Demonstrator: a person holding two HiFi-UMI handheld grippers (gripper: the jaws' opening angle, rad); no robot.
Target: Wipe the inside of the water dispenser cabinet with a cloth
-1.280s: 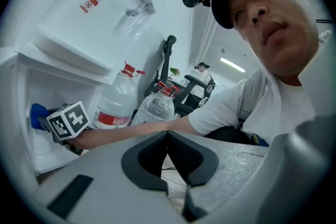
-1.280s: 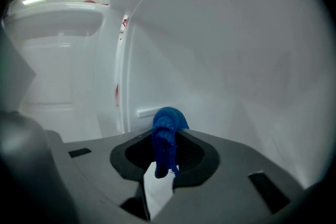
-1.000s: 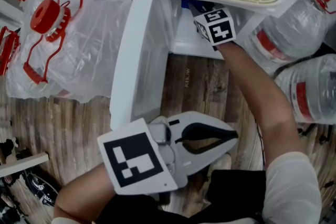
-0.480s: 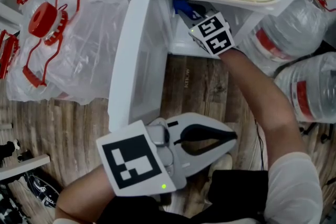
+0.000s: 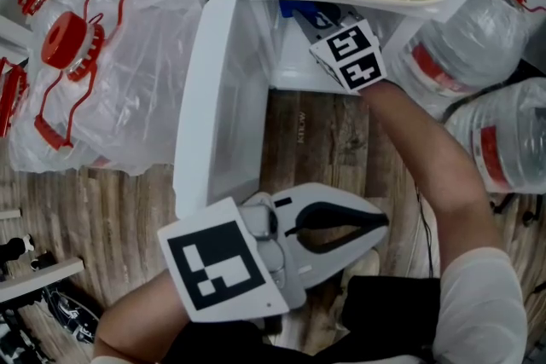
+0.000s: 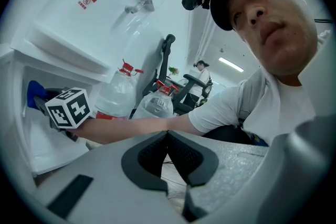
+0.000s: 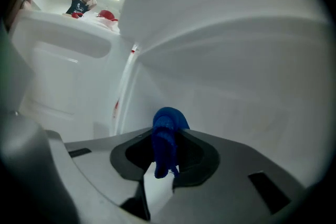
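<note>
At twelve o'clock in the head view, the white cabinet (image 5: 294,68) has its door (image 5: 217,98) swung wide; the right gripper (image 5: 317,23) reaches inside, and the blue cloth (image 5: 294,10) shows just beyond its marker cube; wiping looks under way, though I cannot judge how much of the inside is done; the left gripper (image 5: 382,222) hangs at six o'clock over the wooden floor (image 5: 316,132), well apart from the cabinet; the left gripper view shows its jaws pressed together on nothing; in the right gripper view the jaws pinch the cloth, a bunched, nubbly fold standing up at six o'clock near the smooth white inner wall; whether it touches is unclear; no streaks or dirt show.
</note>
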